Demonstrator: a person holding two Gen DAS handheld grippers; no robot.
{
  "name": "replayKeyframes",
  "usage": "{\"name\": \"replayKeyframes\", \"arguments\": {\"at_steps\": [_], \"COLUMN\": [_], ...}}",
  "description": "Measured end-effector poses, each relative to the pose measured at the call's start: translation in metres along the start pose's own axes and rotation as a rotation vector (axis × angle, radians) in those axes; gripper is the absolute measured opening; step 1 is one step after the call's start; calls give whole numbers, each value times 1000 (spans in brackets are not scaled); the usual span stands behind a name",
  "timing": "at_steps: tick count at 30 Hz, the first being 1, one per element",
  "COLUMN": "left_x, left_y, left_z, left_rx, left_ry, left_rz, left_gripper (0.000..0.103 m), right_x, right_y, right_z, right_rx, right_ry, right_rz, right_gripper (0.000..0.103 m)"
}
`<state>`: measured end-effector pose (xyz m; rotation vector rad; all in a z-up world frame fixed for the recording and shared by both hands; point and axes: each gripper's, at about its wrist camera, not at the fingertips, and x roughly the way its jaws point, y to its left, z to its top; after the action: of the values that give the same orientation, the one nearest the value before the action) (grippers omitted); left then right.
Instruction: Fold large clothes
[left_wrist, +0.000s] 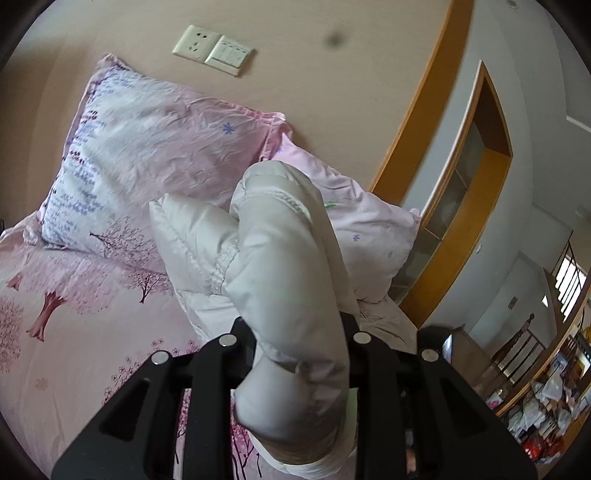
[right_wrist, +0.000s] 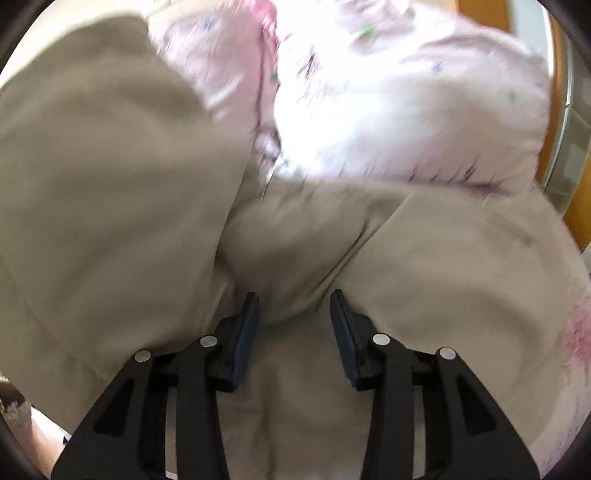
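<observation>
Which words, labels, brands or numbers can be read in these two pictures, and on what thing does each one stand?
None can be read.
White wall socket and switch plate: no legible marking.
Pink pillow with blue print: pattern only, no letters.
Shelf clutter: too small.

black claws (right_wrist: 294, 306), blue pads (right_wrist: 246, 332), round silver rivets (right_wrist: 209, 341)

From the left wrist we look nearly level toward the pillows (left_wrist: 147, 155); the right wrist view, seemingly tilted downward, sits close on blurred fabric, sharing those pillows.
</observation>
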<state>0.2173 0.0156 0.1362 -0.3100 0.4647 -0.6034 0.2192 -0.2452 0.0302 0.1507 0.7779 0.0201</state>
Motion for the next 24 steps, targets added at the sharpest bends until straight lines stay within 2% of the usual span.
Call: {"name": "replayKeyframes", "arguments": {"at_steps": [2,5,9,11,16,18,21,24], "left_x": [2,7,13,14,14,16,17,21], "left_y": [-4,-11,-19,-19,-23,-26,-37,-49], "left_z": [1,0,-3,-3,-3,-3,-5,-7], "left_rx": [5,20,32,27,44,51,72,91], "left_ry": [1,9,20,19,21,23,25,32], "left_rz": [-5,-24,-23,-30,-38,-46,-50,-47], "left_gripper": [26,27,28,28,29,29,29,31], "right_x": [6,48,74,68,18,10,27,39], "right_y": [0,5,12,12,-7,-10,-7,-2], "right_z": [11,26,37,34,6,-5,-15,-15], "right_rx": [-12,-30,-60,-69,-8,-7,-26,-53], "right_ry": [25,185,265,260,172,170,208,189], "right_rz": [-8,-22,-33,-20,70,88,50,37], "right_gripper": [42,42,42,42,42,42,42,42]}}
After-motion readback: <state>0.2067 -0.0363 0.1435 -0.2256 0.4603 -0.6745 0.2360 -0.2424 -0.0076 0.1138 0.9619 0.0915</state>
